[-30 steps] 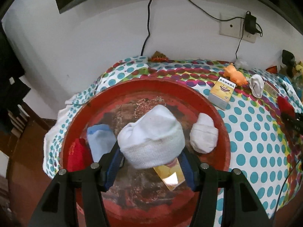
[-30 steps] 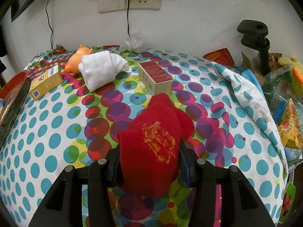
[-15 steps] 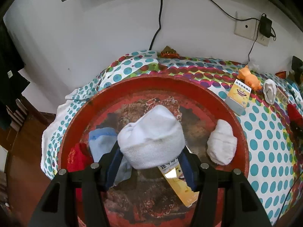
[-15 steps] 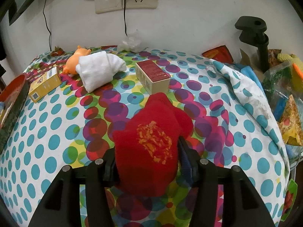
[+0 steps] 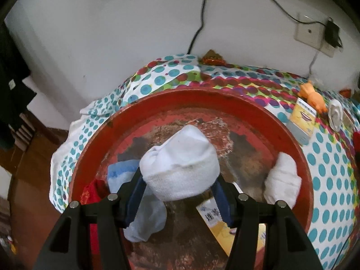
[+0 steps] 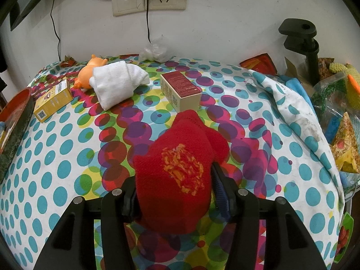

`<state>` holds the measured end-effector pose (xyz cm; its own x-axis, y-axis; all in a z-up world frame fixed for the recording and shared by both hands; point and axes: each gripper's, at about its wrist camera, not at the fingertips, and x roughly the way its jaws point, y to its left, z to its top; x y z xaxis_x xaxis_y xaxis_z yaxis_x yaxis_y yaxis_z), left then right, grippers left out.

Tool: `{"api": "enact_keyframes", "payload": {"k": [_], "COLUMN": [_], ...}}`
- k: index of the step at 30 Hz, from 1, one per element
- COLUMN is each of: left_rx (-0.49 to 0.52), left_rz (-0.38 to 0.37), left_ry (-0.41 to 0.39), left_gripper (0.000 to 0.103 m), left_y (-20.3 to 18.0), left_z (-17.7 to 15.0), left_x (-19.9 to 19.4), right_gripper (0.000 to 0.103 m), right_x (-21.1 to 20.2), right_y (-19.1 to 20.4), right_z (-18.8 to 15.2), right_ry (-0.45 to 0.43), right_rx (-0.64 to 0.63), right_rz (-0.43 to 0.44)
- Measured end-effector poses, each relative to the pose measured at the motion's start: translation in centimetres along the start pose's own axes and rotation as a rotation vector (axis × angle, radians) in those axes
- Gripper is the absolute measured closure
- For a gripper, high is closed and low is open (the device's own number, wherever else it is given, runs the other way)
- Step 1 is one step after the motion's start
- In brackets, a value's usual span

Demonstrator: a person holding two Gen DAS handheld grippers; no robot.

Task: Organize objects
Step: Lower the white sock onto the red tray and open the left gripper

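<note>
- While the left gripper [image 5: 180, 180] hangs over the round red tray [image 5: 225, 96], its jaws are closed on a rolled white sock [image 5: 181, 168], pinching the cuffed end from both sides; the roll looks held clear of the tray floor, though I cannot tell for sure.
- Already lying in that tray are a pale blue sock [image 5: 139, 193], a red sock [image 5: 92, 191] at the left rim, a second white roll [image 5: 282, 180] by the right rim, and a yellow box [image 5: 227, 225] partly under the gripper.
- Over the dotted tablecloth [image 6: 56, 157], the right gripper [image 6: 175, 193] has its jaws clamped on a red sock [image 6: 177, 168] with an orange woven motif; the sock fills the gap between them.
- Judged from this, the step in hand is dropping gathered items into the tray: the left load seems ready for release, the right one needs carrying leftward to the tray edge [image 6: 15, 117].
- Next, the left jaws should open over a bare patch of tray, clear of the box and the blue sock.
- Left out on the cloth: 1 white rolled sock [image 6: 117, 81] against an orange toy [image 6: 90, 72], 1 yellow box [image 6: 52, 100], 1 maroon-topped box [image 6: 182, 92].
- Writing: the yellow boxes carry Chinese print, a smiling-mouth picture and a QR code; the maroon box has small text. None is legible enough to read.
</note>
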<state>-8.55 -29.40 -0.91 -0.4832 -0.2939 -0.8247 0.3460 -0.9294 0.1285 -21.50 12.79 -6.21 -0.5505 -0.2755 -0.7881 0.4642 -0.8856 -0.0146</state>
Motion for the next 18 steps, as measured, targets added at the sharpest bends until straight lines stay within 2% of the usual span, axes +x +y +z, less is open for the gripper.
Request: {"api": "enact_keyframes", "payload": {"k": [7, 11, 18], "left_rx": [-0.04, -0.072, -0.064], "left_rz": [0.034, 0.021, 0.038], "left_ry": [0.041, 0.071, 0.085], "left_gripper": [0.044, 0.044, 0.044], "left_y": [0.8, 1.4, 1.5], "left_z": [0.2, -0.2, -0.6], "left_x": [2.4, 3.3, 4.1], "right_gripper": [0.05, 0.049, 0.049], "right_x": [0.0, 0.0, 0.0], "right_y": [-0.2, 0.0, 0.0], "right_z": [-0.1, 0.0, 0.0], "right_ry": [0.001, 0.001, 0.001], "right_rx": [0.003, 0.001, 0.002], "right_rz": [-0.004, -0.003, -0.003]}}
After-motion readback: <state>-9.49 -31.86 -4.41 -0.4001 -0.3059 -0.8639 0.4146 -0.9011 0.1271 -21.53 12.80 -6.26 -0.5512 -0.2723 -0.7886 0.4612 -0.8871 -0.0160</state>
